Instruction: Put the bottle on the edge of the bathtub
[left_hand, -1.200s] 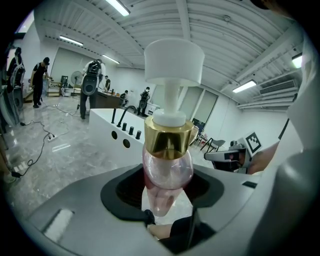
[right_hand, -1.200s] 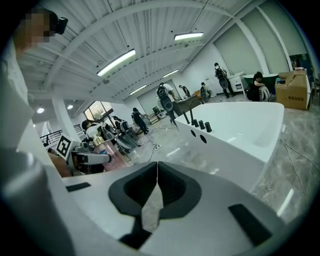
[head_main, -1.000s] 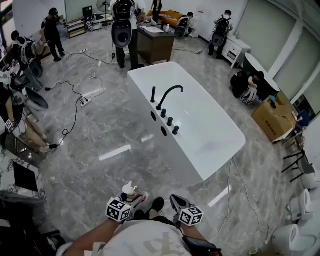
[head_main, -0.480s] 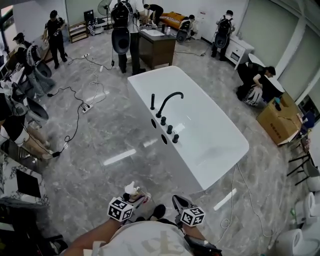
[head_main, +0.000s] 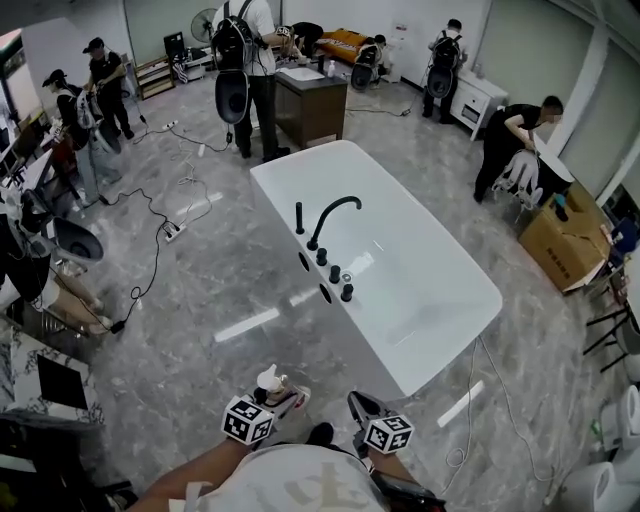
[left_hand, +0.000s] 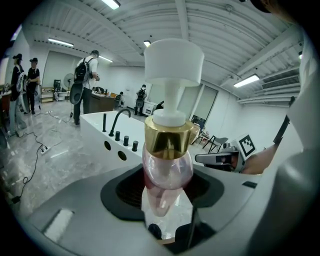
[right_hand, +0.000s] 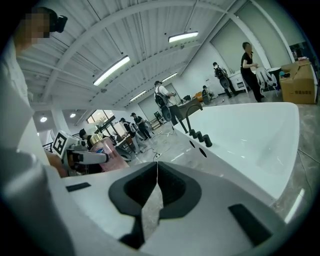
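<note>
A clear pink pump bottle (left_hand: 167, 167) with a gold collar and a white pump head stands upright between the jaws of my left gripper (left_hand: 167, 202), which is shut on its body. In the head view the bottle (head_main: 268, 380) sits at the bottom, above the left gripper (head_main: 283, 398). My right gripper (head_main: 358, 405) is beside it, jaws together and empty, as in its own view (right_hand: 156, 167). The white bathtub (head_main: 275, 188) with a black faucet (head_main: 325, 217) lies ahead on the grey floor, well apart from both grippers. The right gripper view shows the bottle (right_hand: 107, 152) at left and the tub (right_hand: 250, 135) at right.
Several people with backpacks stand around the room. Black cables (head_main: 150, 230) run over the floor at left. A wooden cabinet (head_main: 308, 100) stands behind the tub. A cardboard box (head_main: 560, 240) sits at the right, and toilets (head_main: 590, 485) at the lower right.
The view has shifted, so the tub sits slightly differently in it. Both grippers keep their places and the bottle stays gripped. People in the background have moved about.
</note>
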